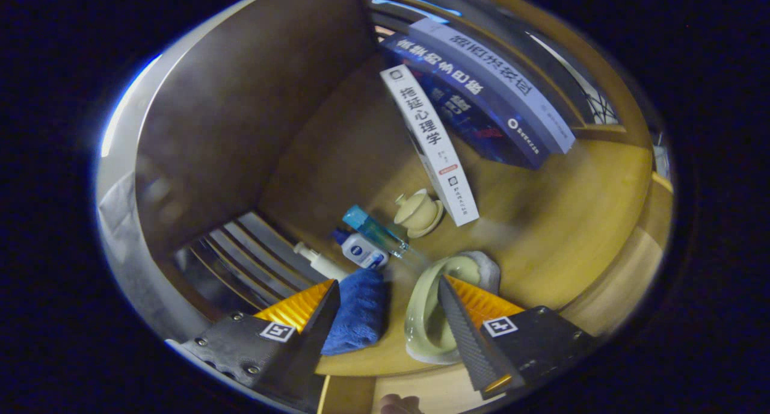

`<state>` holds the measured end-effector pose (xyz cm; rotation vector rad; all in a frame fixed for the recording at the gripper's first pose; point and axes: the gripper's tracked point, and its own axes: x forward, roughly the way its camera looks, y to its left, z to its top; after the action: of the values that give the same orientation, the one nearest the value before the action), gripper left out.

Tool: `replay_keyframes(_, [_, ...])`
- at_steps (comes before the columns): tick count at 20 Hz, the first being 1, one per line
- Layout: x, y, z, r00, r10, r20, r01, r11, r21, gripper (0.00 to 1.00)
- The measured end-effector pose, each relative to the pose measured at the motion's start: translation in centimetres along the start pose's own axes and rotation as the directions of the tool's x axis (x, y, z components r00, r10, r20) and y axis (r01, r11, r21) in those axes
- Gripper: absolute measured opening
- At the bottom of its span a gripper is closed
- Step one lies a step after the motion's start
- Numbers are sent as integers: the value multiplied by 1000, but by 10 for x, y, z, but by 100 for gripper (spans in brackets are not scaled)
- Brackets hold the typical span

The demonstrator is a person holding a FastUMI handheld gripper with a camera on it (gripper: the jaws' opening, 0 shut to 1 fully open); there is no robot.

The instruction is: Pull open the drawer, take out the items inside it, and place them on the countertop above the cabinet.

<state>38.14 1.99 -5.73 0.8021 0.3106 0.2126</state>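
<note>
The gripper (385,308) hung with fingers apart over the countertop (559,245), holding nothing. A blue cloth (356,308) and pale cup (428,318) lay between them; no drawer was visible, so it should pull back and down, avoiding both.

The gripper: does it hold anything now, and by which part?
Nothing is held. The gripper has its jaws open, with a blue cloth and pale green cup between them.

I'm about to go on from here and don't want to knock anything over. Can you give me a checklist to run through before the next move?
1. Gripper fingers open: ok.
2. Nothing held: ok.
3. Pale green bowl resting on countertop: ok, beside one finger.
4. Blue cloth between the fingers, flat: ok.
5. Lidded cup and bottles upright: cup ok, bottles lying down.
6. Drawer emptied: cannot tell.
</note>
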Motion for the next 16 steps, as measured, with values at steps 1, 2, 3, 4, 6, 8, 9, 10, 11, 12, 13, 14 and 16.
replay_keyframes(1, [-2, -3, 3, 1000, -13, 0, 13, 1000, -10, 98])
replay_keyframes(2, [-4, -6, 4, 1000, -30, -3, 30, 999, -28, 98])
replay_keyframes(3, [-8, -7, 5, 999, -38, -1, 38, 998, -50, 98])
replay_keyframes(4, [-10, -10, 7, 998, -59, -3, 58, 996, -71, 98])
replay_keyframes(6, [-18, -8, 3, 998, -61, -14, 59, 992, -111, 98])
replay_keyframes(8, [-29, -6, 0, 998, -68, -18, 65, 988, -139, 98])
replay_keyframes(9, [-36, -1, -4, 998, -65, -22, 61, 988, -145, 98])
replay_keyframes(10, [-45, 1, -7, 997, -68, -21, 64, 986, -156, 98])
replay_keyframes(11, [-56, 4, -10, 998, -68, -15, 64, 982, -177, 98])
replay_keyframes(12, [-66, 5, -13, 997, -83, -5, 80, 974, -212, 98])
replay_keyframes(13, [-79, 7, -16, 996, -86, 11, 86, 965, -249, 98])
replay_keyframes(14, [-90, 10, -21, 996, -91, 20, 93, 955, -282, 98])
replay_keyframes(16, [-120, 17, -29, 993, -98, 61, 113, 932, -344, 98])
